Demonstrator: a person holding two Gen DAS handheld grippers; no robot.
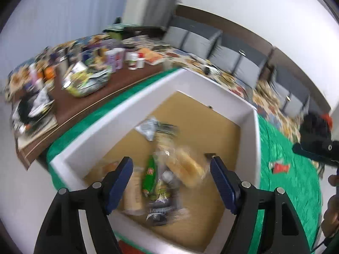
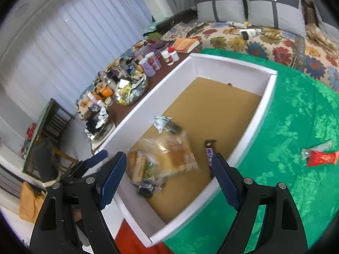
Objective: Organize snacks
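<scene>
**A:** What does each cam get that the other doesn't?

**B:** Going left to right: my left wrist view is blurry, but it shows my right gripper (image 1: 315, 148) poking in at the far right edge, and a green snack packet (image 1: 150, 176) in the pile that's clearer here. The right wrist view catches my left gripper (image 2: 93, 160) at its left, plus a dark candy bar (image 2: 209, 151) lying alone by the box wall, and the flowery bed (image 2: 264, 42) with an orange book (image 2: 186, 44).

**A:** And the snacks?

**B:** Most sit heaped in the white box (image 2: 233, 65) on the green cloth (image 2: 296, 116): a clear bread bag (image 2: 175, 152), a silver wrapper (image 2: 162, 121). One red packet (image 2: 322, 158) is still out on the cloth, right of the box.

**A:** Fingers?

**B:** Both pairs spread wide, nothing between them, touching nothing, above the box.
</scene>
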